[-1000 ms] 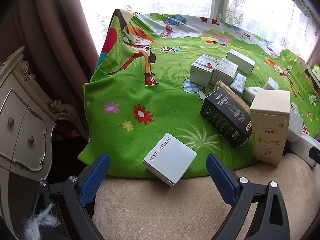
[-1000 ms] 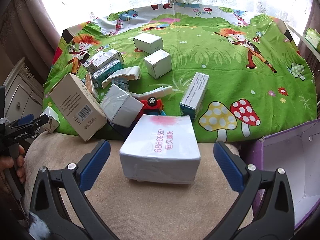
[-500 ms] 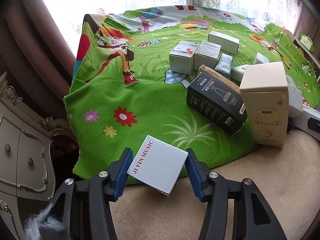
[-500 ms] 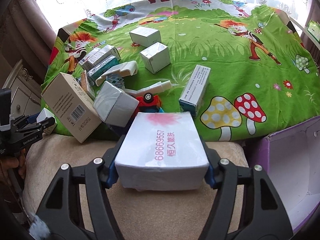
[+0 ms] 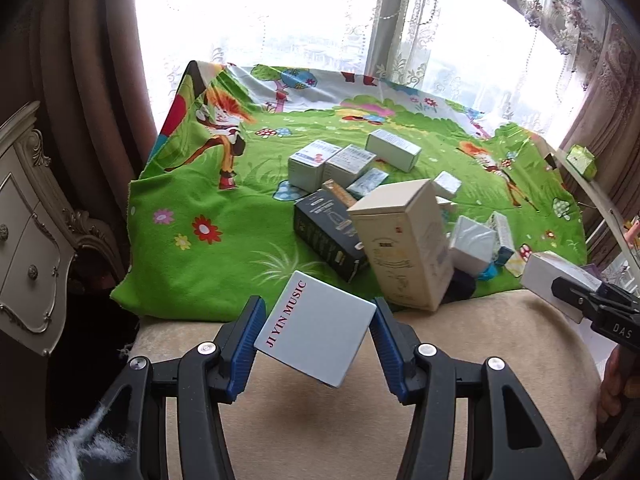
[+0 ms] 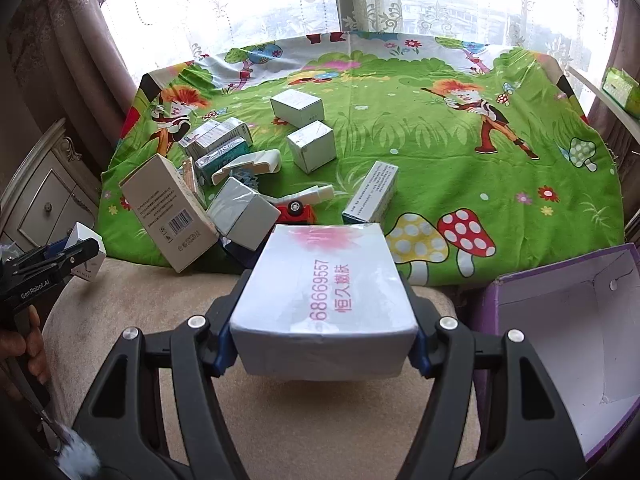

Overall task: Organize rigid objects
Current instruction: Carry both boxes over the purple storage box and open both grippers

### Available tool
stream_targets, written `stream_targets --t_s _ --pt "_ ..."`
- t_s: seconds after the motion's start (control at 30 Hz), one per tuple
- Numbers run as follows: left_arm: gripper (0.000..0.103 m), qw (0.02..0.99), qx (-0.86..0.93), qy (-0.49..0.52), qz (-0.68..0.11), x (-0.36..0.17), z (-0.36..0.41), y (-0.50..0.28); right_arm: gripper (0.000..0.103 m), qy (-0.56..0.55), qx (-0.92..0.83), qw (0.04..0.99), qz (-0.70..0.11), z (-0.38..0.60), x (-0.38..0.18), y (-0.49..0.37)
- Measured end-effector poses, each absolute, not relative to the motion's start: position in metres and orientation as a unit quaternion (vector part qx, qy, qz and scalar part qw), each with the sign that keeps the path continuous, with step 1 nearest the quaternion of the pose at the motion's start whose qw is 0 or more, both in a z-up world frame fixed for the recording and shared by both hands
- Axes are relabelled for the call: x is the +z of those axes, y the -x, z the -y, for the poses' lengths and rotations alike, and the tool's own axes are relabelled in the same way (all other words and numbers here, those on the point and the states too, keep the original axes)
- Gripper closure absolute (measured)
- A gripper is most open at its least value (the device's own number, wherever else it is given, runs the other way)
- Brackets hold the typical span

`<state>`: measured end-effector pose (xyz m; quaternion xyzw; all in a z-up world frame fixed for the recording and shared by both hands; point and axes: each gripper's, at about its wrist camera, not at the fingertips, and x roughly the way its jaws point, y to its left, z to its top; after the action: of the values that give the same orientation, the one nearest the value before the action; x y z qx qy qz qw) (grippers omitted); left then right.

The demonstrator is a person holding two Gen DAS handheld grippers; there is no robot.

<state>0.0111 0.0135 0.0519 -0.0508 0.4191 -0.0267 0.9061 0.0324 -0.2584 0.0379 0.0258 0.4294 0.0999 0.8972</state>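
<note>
A bright curtained window backs a beige cushion (image 6: pixel 132 320) half covered by a green cartoon cloth (image 6: pixel 440 152). The left gripper (image 5: pixel 316 340) pinches a small white box (image 5: pixel 320 332) between its fingers; the right gripper (image 6: pixel 320 332) clamps a wrapped white carton (image 6: pixel 324 296). Keep both level while carrying; the open purple box (image 6: pixel 560 344) right of the right fingers looks the likely destination.

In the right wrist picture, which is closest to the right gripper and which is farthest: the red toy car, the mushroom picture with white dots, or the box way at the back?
1. Red toy car: just beyond the wrapped box clamped in the right gripper.
2. Red spotted mushroom: printed on the cloth's near right edge; close to the car's distance, slightly farther.
3. Back white box: far up the cloth, left of centre.
</note>
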Motion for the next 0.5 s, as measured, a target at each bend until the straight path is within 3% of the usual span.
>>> stream_targets --t_s 0.5 --pt "0.049 0.881 -0.220 0.038 -0.417 0.065 0.139 -0.015 0.034 -0.059 0.015 0.906 -0.419 0.360 0.040 0.008"
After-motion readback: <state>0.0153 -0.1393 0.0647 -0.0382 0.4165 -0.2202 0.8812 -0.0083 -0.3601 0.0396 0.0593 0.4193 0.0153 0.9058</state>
